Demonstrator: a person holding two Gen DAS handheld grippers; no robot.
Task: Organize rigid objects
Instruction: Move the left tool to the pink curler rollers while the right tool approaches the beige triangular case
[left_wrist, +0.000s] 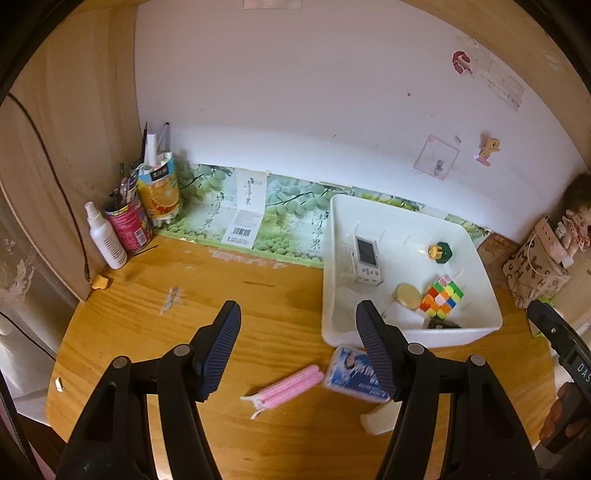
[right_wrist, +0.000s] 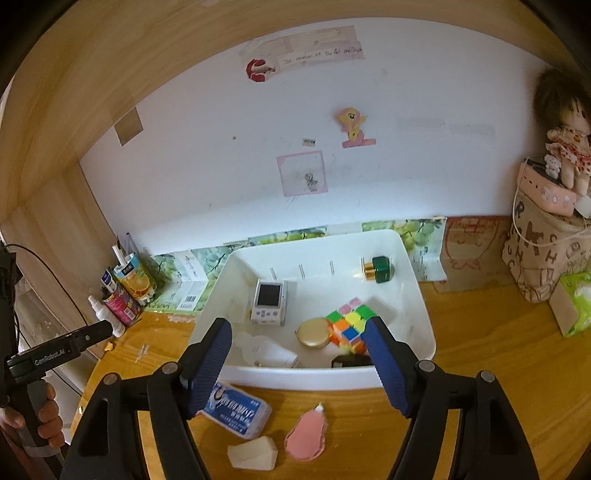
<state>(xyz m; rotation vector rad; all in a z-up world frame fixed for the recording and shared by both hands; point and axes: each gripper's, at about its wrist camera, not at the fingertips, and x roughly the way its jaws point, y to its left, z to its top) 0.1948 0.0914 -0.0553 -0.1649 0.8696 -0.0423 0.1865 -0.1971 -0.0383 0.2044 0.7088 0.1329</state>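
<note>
A white bin (left_wrist: 491, 314) (right_wrist: 424, 306) stands on the wooden desk. It holds a white handheld console (left_wrist: 365, 258) (right_wrist: 269, 299), a colour cube (left_wrist: 443, 297) (right_wrist: 349, 325), a gold round tin (left_wrist: 408, 293) (right_wrist: 314, 332) and a green block (left_wrist: 441, 253) (right_wrist: 382, 269). In front of the bin lie a blue and white box (left_wrist: 351, 373) (right_wrist: 240, 410), a pink folded item (left_wrist: 291, 386), a pink pear-shaped object (right_wrist: 306, 434) and a white wedge (right_wrist: 253, 456). My left gripper (left_wrist: 297, 350) is open above the desk. My right gripper (right_wrist: 299, 363) is open over the bin's near rim.
Pen cups (left_wrist: 144, 206) and a white spray bottle (left_wrist: 105, 236) stand at the back left. A patterned bag (right_wrist: 539, 251) with a doll (right_wrist: 565, 144) on top stands at the right, beside a green tissue pack (right_wrist: 576, 302). Wooden side panels enclose the desk.
</note>
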